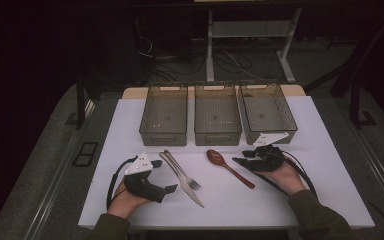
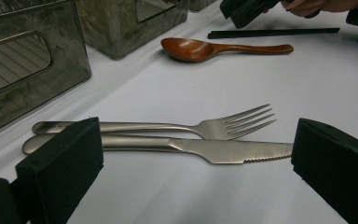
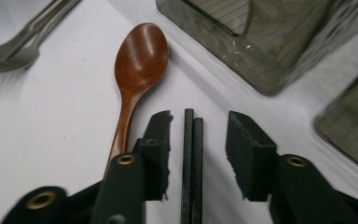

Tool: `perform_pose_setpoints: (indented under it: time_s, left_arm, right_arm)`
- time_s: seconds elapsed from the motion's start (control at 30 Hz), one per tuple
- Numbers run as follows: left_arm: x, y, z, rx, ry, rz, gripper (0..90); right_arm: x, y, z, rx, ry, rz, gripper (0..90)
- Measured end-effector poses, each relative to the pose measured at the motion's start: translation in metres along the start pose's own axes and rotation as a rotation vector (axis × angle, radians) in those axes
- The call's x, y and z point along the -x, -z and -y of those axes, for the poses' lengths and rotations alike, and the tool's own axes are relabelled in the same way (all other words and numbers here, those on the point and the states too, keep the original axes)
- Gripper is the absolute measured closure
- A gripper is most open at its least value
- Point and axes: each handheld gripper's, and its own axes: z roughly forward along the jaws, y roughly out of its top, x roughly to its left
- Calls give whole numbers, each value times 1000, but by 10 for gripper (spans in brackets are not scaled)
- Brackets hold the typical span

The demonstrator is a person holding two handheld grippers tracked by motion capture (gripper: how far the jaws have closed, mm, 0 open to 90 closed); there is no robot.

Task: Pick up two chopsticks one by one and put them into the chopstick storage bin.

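My right gripper (image 3: 199,126) lies low on the white table with its jaws apart on either side of a pair of black chopsticks (image 3: 192,177); a gap shows on both sides, so the pads do not press. A brown wooden spoon (image 3: 140,56) lies just left of it. From above, the right gripper (image 1: 243,157) sits right of the spoon (image 1: 217,159). My left gripper (image 2: 198,140) stands wide open and holds nothing, facing a steel fork (image 2: 233,122) and knife (image 2: 223,151) lying side by side. In the high view the left gripper (image 1: 164,176) rests just left of that fork (image 1: 180,172).
Three dark see-through bins (image 1: 164,117) (image 1: 217,117) (image 1: 268,112) stand in a row at the back of the white table (image 1: 330,165). The right-hand bin is just beyond my right gripper. A hand holds each gripper near the table's front edge.
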Motion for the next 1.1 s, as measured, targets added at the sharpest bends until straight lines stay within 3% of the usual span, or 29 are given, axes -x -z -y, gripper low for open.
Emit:
perform_pose_setpoints:
  time_s: [0.4, 0.53, 0.9, 1.1]
  left_arm:
    - [1, 1, 1, 6, 15, 8, 0]
    - [1, 2, 1, 22, 22, 3, 0]
    - [1, 2, 1, 17, 15, -1, 0]
    - [0, 3, 2, 15, 16, -1, 0]
  right_arm:
    - [5, 47, 15, 42, -68, 4, 367]
    - [2, 60, 22, 41, -55, 2, 318]
    - [-4, 86, 46, 40, -44, 17, 444]
    - [-4, 96, 62, 8, -65, 31, 589]
